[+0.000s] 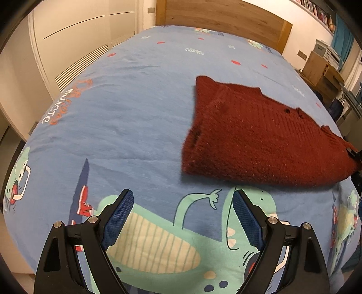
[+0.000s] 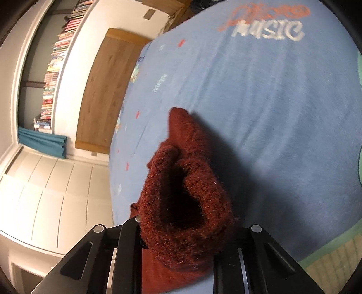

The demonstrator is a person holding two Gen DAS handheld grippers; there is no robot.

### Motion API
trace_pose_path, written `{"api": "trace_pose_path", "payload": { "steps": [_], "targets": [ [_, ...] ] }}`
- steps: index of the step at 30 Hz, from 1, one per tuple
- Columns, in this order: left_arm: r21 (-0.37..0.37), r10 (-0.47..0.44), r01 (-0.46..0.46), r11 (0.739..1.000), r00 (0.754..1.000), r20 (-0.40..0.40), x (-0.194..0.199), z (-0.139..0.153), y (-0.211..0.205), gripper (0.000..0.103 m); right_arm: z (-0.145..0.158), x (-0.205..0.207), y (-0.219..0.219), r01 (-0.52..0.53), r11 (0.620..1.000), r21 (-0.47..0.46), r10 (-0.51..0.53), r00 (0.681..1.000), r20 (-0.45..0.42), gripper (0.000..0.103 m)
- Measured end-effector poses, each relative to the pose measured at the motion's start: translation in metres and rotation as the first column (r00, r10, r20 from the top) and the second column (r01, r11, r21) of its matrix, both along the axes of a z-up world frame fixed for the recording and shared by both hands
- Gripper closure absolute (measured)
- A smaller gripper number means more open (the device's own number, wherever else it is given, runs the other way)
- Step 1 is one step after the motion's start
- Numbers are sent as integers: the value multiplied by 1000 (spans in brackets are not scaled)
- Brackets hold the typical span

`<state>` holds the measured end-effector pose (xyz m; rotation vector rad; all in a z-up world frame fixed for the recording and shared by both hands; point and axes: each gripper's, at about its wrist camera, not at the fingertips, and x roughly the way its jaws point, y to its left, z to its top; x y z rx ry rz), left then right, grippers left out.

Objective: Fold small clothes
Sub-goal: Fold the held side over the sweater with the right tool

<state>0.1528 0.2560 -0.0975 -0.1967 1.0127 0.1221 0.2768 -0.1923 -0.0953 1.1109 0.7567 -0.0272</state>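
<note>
A dark red knitted sweater (image 1: pixel 253 133) lies folded on the blue bedspread (image 1: pixel 135 108), right of centre in the left wrist view. My left gripper (image 1: pixel 181 217) is open and empty, hovering over the bedspread just in front of the sweater's near edge. My right gripper (image 2: pixel 178 246) is shut on a bunched edge of the sweater (image 2: pixel 181 203), which rises between its fingers and hides the pads. In the left wrist view the right gripper (image 1: pixel 355 156) shows only as a black part at the sweater's right end.
The bedspread carries dinosaur prints (image 1: pixel 158 239) and lettering (image 2: pixel 267 29). A wooden headboard (image 1: pixel 226 15) is at the far end. White cupboards (image 1: pixel 74 45) stand left of the bed, a bookshelf (image 2: pixel 56 65) and wooden furniture (image 1: pixel 321 67) to the right.
</note>
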Motion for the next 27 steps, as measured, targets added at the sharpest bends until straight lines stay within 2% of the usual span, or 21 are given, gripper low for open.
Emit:
{"api": "trace_pose_path", "payload": {
  "steps": [8,13,18,24,27],
  "targets": [
    [-15,26,-26,1000,999,25,-12,13,21,17,54,33,60,-104,986,-134,105,995,1,84],
    [-38,71,-70,997,997,36,-20,16,44,17,71,57,114,-181,964,-196,181,983,-17,84],
    [-46,106,-105,993,994,32,-30,14,68,17,73,83,177,-259,939,-225,260,965,-27,84],
    [-54,151,-150,987,988,18,-40,8,93,17,63,106,258,-387,881,-273,389,920,-48,84],
    [-64,173,-172,983,985,8,-45,3,104,17,55,108,300,-462,824,-327,467,881,-68,84]
  ]
}}
